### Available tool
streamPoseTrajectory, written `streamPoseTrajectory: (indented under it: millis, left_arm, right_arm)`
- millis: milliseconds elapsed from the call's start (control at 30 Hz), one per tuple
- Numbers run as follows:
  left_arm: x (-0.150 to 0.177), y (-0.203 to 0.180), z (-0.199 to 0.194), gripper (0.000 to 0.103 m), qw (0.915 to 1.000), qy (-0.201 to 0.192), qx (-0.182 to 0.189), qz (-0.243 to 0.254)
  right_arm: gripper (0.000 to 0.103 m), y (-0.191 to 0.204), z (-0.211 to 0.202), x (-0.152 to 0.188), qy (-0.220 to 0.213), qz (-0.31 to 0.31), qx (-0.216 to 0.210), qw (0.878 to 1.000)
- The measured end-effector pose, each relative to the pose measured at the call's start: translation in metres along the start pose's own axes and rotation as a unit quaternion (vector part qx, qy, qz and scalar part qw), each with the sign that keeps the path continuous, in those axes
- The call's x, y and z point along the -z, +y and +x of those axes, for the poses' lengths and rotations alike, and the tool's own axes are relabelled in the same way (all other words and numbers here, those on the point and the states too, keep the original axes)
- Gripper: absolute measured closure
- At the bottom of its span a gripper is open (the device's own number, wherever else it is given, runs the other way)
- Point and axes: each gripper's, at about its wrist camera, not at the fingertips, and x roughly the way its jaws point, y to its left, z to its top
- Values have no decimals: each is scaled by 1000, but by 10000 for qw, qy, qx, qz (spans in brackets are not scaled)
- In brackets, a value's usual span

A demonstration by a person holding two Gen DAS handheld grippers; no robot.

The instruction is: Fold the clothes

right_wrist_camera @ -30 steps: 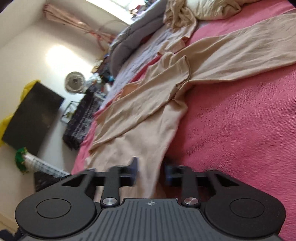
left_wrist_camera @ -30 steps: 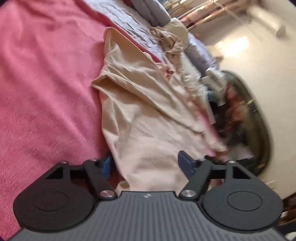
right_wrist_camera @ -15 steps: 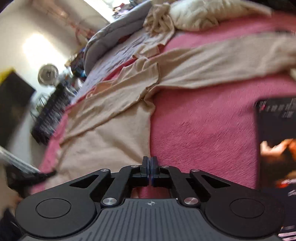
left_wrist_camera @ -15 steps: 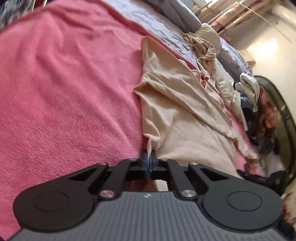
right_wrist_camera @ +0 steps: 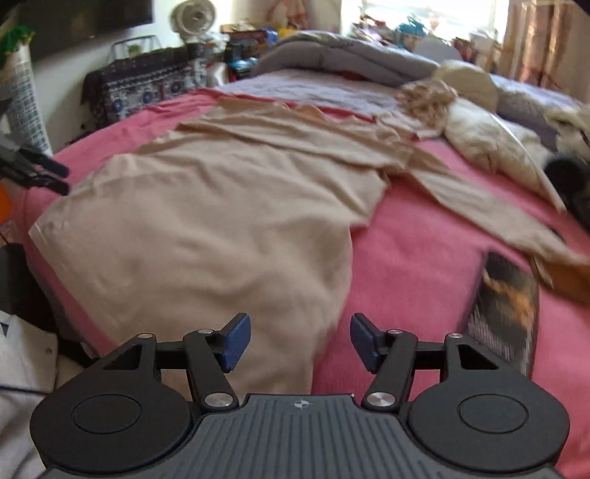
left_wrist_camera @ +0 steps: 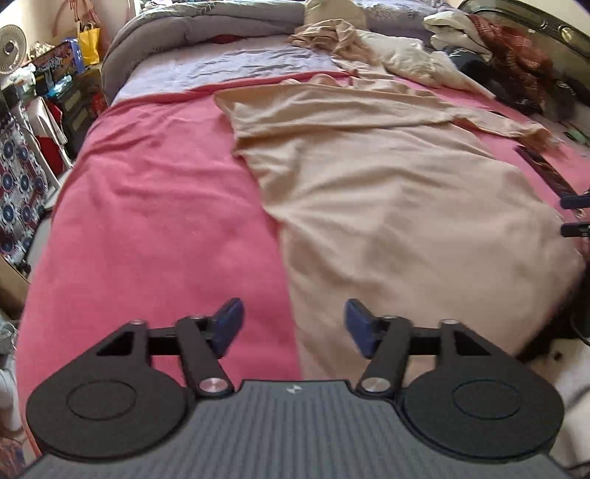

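Observation:
A beige long-sleeved garment (left_wrist_camera: 387, 191) lies spread flat on the pink bedspread (left_wrist_camera: 155, 206), its hem nearest me and its sleeves stretched out at the far end. My left gripper (left_wrist_camera: 291, 324) hangs above the hem's left corner; its jaws are opening, and no cloth is between the blue pads. In the right wrist view the same garment (right_wrist_camera: 221, 206) fills the middle. My right gripper (right_wrist_camera: 300, 341) hovers over the hem's right corner, its jaws opening too, and holds nothing. Each gripper's tips show at the edge of the other's view.
A crumpled pile of beige and cream clothes (left_wrist_camera: 354, 40) and a grey duvet (left_wrist_camera: 206, 25) lie at the head of the bed. A dark printed flat object (right_wrist_camera: 505, 309) lies on the bedspread right of the garment. Cluttered furniture and a fan (right_wrist_camera: 193, 16) stand along the left side.
Half a second ago both grippers were shut at the garment's hem. Both have since opened, let go of the cloth, lifted back and rolled level, and the garment now lies flat.

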Motion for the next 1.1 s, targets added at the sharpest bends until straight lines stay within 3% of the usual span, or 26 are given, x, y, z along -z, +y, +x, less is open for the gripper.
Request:
streamPoseTrajectory:
  millis: [100, 200, 333, 433, 467, 567, 600, 700, 800, 833, 900, 933, 1000, 1100]
  left_arm:
    - [7, -10, 2, 30, 9999, -8, -135, 86]
    - [2, -17, 5, 30, 9992, -68, -354, 194]
    - [-21, -25, 15, 30, 9982, -266, -469, 245]
    - [-43, -32, 32, 20, 9980, -379, -466, 183]
    - [-49, -34, 39, 15, 9981, -395, -444, 145]
    - [-68, -42, 61, 15, 9988, -364, -341, -8]
    - [-73, -44, 68, 15, 9990, -323, -289, -75]
    - [-81, -49, 87, 15, 9994, -218, -191, -207]
    - [-80, -53, 105, 8, 9995, -89, -194, -246]
    - [-78, -53, 108, 6, 9995, -135, -195, -224]
    - [-72, -55, 110, 1, 9994, -237, -191, -174]
    - [-70, -55, 110, 1, 9993, -283, -186, -147]
    - [-66, -54, 110, 1, 9991, -372, -169, -119]
    - [-61, -52, 108, 1, 9984, -523, -125, -173]
  right_arm:
    - [42, -7, -9, 8, -81, 255, 279, 9993]
    - [27, -39, -21, -3, -538, 685, 825, 9928]
    - [20, -104, -31, -21, -1140, 1512, 1575, 9692]
    - [18, -179, -31, -23, -1602, 2796, 2001, 9253]
    - [19, -210, -27, -20, -1751, 3379, 2000, 9028]
    - [19, -281, -14, -1, -2012, 4780, 1821, 8354]
    - [19, -297, -7, 4, -2033, 5063, 1749, 8196]
    - [20, -330, 20, 9, -2021, 5636, 1431, 7881]
    - [21, -347, 46, 1, -1842, 5803, 1251, 7834]
    - [26, -351, 53, -2, -1756, 5837, 1318, 7817]
    - [61, -359, 66, -7, -1586, 5904, 1457, 7779]
    - [89, -362, 70, -8, -1530, 5957, 1497, 7742]
    - [94, -367, 76, -10, -1422, 6064, 1571, 7664]
    - [94, -360, 68, -21, -1626, 5945, 1691, 7691]
